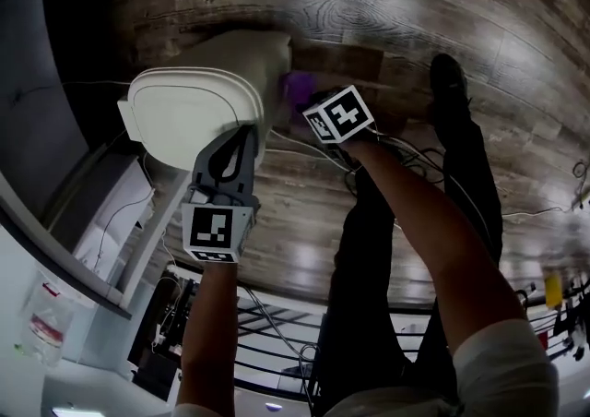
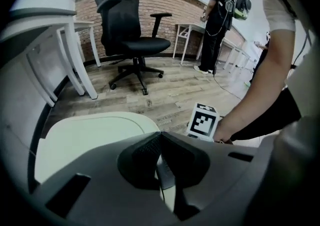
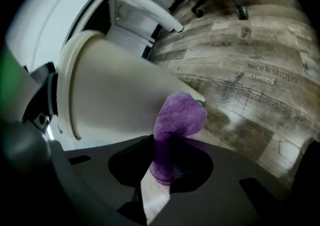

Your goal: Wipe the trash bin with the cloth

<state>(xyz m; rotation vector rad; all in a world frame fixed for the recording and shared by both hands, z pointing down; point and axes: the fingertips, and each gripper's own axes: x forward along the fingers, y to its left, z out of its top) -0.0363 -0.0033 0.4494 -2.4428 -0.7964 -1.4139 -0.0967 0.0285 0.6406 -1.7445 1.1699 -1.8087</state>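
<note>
1. Left gripper: jaws clenched together, empty, tip over the near edge of the lid.
2. Trash bin: white, standing on the wood floor.
3. Right gripper: grasping the purple cloth (bunched), which touches the bin's side wall.

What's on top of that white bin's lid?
Only the left gripper, jaws shut, over the near edge of the lid; whether it touches is unclear. The rest of the lid is bare. The closed lid hides the inside of the bin.
</note>
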